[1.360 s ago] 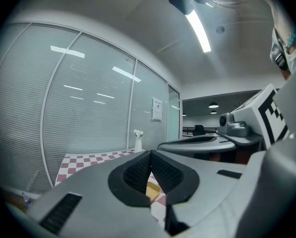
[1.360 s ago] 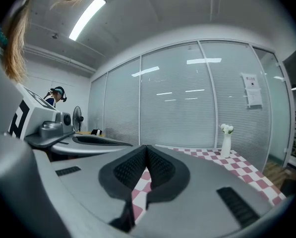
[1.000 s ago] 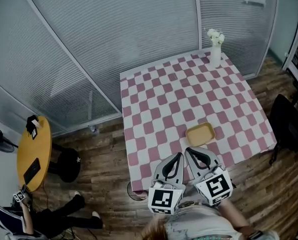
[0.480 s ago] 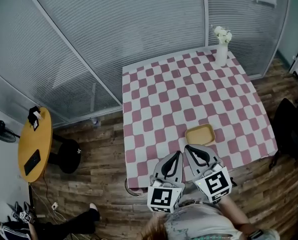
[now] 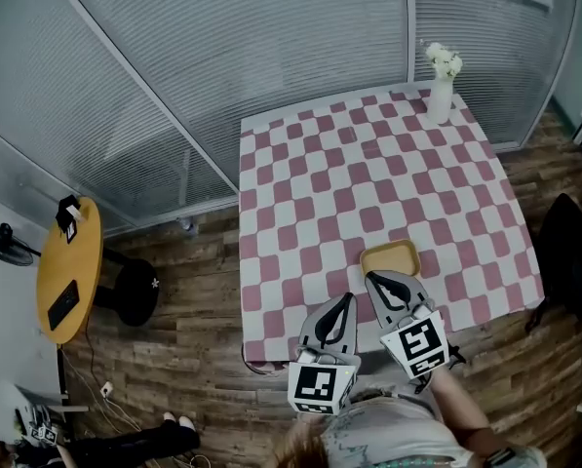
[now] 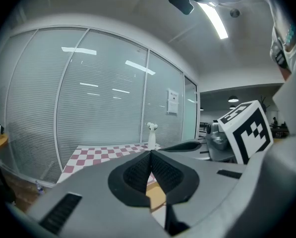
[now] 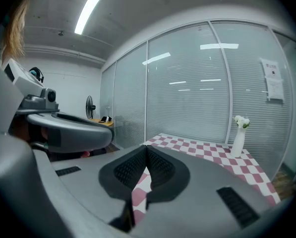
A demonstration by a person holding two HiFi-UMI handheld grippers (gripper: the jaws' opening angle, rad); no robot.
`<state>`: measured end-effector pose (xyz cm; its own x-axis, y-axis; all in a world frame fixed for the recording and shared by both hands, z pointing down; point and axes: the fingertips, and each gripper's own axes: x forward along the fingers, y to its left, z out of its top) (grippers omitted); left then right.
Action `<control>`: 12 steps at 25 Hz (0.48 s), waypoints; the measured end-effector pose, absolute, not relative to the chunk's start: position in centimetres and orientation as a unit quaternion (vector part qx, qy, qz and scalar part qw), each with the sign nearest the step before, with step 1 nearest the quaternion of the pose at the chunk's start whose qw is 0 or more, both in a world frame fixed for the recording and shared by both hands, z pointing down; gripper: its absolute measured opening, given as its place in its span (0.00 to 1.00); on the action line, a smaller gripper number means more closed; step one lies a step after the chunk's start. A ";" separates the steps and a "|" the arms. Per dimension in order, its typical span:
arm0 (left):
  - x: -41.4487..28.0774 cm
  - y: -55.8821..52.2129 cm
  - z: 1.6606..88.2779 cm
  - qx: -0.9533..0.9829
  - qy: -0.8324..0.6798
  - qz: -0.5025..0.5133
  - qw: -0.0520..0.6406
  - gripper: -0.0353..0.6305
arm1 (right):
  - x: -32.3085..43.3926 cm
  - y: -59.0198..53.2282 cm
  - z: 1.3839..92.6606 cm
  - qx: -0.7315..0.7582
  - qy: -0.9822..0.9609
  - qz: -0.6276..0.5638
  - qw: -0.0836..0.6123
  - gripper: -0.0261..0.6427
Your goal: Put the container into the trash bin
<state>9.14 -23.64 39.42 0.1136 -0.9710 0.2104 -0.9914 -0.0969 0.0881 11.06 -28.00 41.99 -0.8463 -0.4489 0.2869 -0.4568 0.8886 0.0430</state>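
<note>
Container (image 5: pixel 390 258) lies just above the right gripper (image 5: pixel 378 281) (nearer than the left gripper (image 5: pixel 347 302)); both sets of fingers clenched, empty.

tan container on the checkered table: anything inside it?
In the head view the container shows a bare tan floor with nothing in it. The shut right tongs cover its near left corner, so that bit cannot be checked.

Container (image 5: pixel 390 258) on table (image 5: pixel 310 178) near front edge, vase (image 5: pixel 440 100) at far right corner
</note>
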 end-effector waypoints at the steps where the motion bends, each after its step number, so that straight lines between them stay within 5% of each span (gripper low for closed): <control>1: 9.0 -23.7 39.6 0.737 -0.666 0.050 0.105 0.06 | 11.0 -28.2 42.6 0.234 -0.960 0.014 0.154 0.03; 12: 7.3 -24.2 40.0 0.734 -0.667 0.053 0.118 0.06 | 9.5 -29.8 48.3 0.227 -0.951 0.027 0.210 0.03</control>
